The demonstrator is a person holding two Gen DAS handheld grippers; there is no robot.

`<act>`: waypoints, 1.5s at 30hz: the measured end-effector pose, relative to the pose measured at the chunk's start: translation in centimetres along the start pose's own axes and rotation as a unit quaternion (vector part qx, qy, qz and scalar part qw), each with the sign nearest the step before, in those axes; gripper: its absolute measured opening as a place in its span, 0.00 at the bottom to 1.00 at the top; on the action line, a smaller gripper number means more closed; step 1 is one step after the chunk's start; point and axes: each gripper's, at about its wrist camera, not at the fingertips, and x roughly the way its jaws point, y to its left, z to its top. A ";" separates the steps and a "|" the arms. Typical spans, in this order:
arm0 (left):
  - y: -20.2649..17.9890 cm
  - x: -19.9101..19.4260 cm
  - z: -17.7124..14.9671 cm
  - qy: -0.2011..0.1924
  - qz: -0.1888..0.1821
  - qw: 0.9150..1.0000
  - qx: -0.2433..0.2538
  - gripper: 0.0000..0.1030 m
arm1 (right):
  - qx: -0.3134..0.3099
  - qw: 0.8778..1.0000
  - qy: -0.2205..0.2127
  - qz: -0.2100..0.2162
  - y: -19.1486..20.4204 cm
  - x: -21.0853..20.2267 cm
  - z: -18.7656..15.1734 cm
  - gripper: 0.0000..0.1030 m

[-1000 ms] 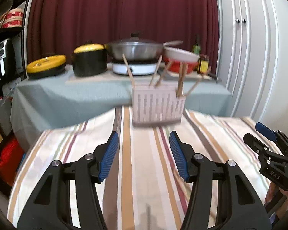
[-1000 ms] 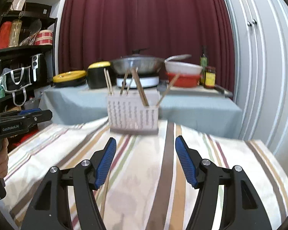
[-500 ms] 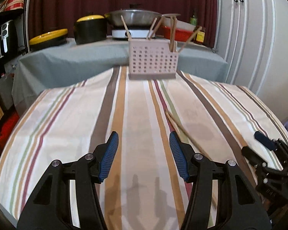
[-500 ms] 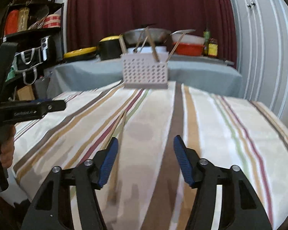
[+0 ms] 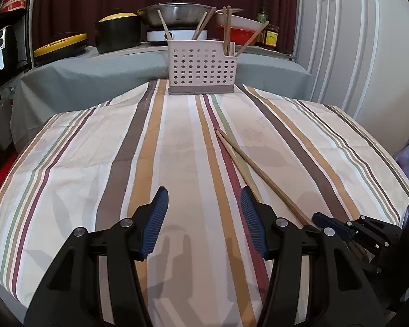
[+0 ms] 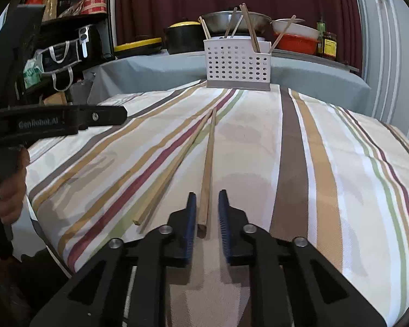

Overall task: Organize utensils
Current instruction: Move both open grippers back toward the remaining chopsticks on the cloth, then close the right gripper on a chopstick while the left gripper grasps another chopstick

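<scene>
My right gripper [image 6: 207, 209] sat part-closed astride one long wooden chopstick [image 6: 208, 160], not clamping; its twin [image 6: 174, 166] lay at ten o'clock. My left gripper [image 5: 202, 219] gaped, empty. The white perforated plastic caddy [image 6: 237, 64] stood at twelve, path unobstructed.

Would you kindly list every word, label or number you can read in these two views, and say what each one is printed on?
"GenRobot.AI": white lettering, slightly blurred, on the side of the left claw, seen from the right wrist view.
Labels on the jar and the bottle on the back counter: too small to read.
Packaging on the shelf: no legible text.
Nothing else carries readable text.
</scene>
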 end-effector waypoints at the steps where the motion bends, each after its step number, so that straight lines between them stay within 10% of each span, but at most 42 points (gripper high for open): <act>1: 0.0 0.0 -0.1 0.001 -0.001 1.000 0.000 0.52 | -0.002 1.000 0.001 0.001 0.1 0.0 0.0 0.12; 32: -7.8 3.0 -3.7 0.065 -0.050 0.995 0.048 0.52 | 0.050 0.998 -0.039 -0.028 -3.7 -3.0 -1.2 0.07; 45: -4.1 1.8 -4.8 0.046 -0.022 0.998 0.044 0.38 | 0.044 0.998 -0.038 -0.018 -3.1 -2.5 -0.7 0.07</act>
